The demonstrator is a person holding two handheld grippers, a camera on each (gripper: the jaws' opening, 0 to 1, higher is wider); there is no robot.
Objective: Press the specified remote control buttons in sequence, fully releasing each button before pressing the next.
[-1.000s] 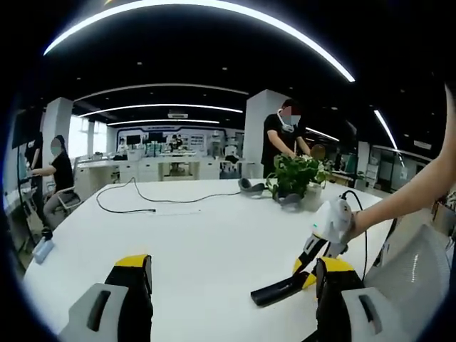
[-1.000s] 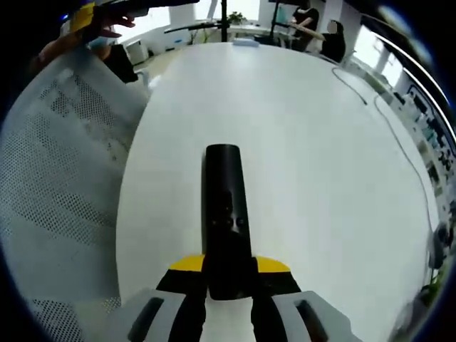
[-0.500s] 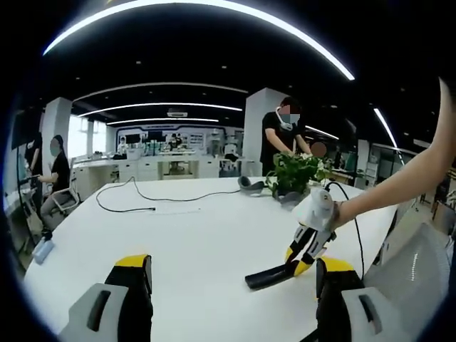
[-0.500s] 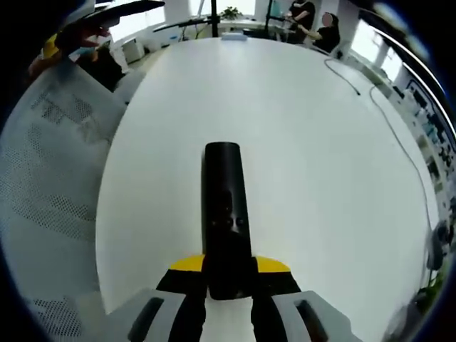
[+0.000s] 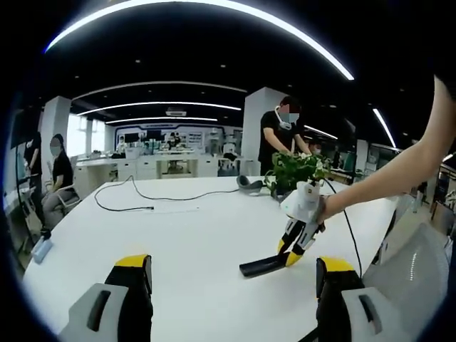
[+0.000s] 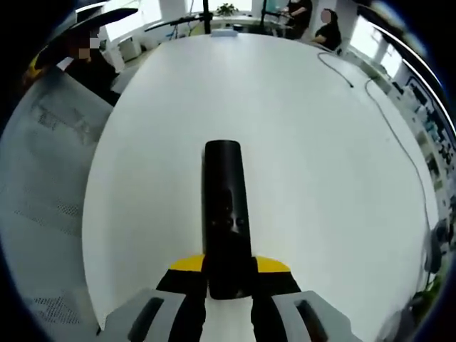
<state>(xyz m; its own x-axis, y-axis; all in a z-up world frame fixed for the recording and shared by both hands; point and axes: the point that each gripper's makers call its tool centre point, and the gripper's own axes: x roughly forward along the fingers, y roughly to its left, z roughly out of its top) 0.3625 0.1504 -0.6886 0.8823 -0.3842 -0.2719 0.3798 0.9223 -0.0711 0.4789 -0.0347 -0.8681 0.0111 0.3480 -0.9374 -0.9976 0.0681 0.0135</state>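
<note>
A long black remote control [image 6: 226, 214] sticks forward out of my right gripper [image 6: 228, 274], whose yellow-tipped jaws are shut on its near end; small buttons show at its middle. In the left gripper view the same remote [image 5: 258, 266] hangs just above the white table [image 5: 192, 242], held by the right gripper [image 5: 293, 248] in a person's hand coming from the right. My left gripper [image 5: 231, 274] stands open at the bottom of its view, wide apart, with nothing between its fingers [image 5: 135, 267].
A potted plant [image 5: 293, 173], a headset [image 5: 250, 185] and a black cable [image 5: 153, 201] lie at the table's far side. A mesh chair [image 6: 43, 178] stands by the table edge. People sit and stand beyond the table.
The right gripper has carried the remote leftward and farther over the table in the left gripper view. The left gripper has stayed still and open.
</note>
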